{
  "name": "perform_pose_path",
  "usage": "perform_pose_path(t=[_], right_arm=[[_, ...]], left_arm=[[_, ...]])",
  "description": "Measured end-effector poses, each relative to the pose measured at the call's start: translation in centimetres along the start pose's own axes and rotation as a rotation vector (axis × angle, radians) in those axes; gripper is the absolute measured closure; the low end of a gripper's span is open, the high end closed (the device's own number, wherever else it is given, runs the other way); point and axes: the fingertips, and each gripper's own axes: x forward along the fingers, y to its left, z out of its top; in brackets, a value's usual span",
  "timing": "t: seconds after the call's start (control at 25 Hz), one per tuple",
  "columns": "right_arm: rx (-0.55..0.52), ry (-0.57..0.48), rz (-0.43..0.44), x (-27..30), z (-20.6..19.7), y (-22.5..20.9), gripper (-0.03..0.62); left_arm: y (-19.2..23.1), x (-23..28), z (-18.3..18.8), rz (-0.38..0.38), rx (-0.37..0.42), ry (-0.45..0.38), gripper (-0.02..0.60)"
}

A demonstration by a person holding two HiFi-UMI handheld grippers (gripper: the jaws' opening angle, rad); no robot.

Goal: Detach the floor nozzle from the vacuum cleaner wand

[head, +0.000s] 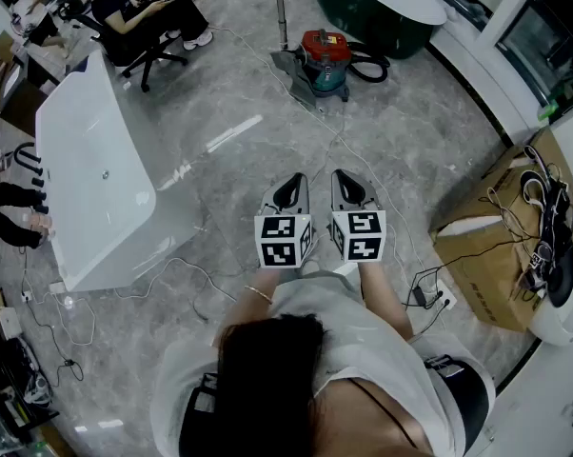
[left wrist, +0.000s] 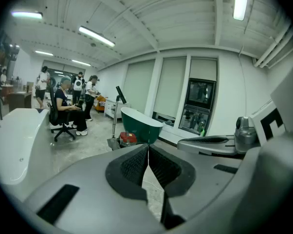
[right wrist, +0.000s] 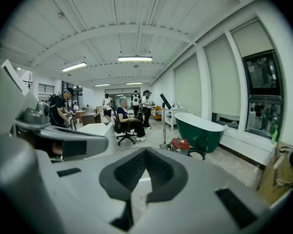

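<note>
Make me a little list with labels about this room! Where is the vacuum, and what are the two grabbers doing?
Place: big room with a grey floor
Vacuum cleaner: red, on the floor ahead, near the green bathtub
Wand: standing up, floor nozzle attached at its bottom
Left gripper: shut, empty
Right gripper: shut, empty, beside the left one
Nearby: white bathtub on the left, cardboard box on the right

Open floor point(head: 267, 112) ahead, bathtub point(head: 96, 179) left, box point(head: 486, 255) right
</note>
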Motion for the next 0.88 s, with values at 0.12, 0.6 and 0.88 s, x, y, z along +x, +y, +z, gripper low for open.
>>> perform_pose_path(t=[0.12, 0.6, 0.88], right_arm=[[0.001, 0.008, 0.002, 0.0, -0.4, -0.2, 0.579], [-0.002, 0.018, 0.011, 0.3, -0.9, -0.3, 0.579], [-0.003, 0.036, 0.016, 0.3, -1.6, -0.4, 0.579]], left_arm=[[-0.3, 0.1, -0.3, 0.0, -0.003, 0.0, 0.572], [-0.1, 0.1, -0.6, 0.023, -0.018, -0.012, 0.572], [0.0, 0.0, -1.4, 0.039, -0.03, -0.002, 0.572]])
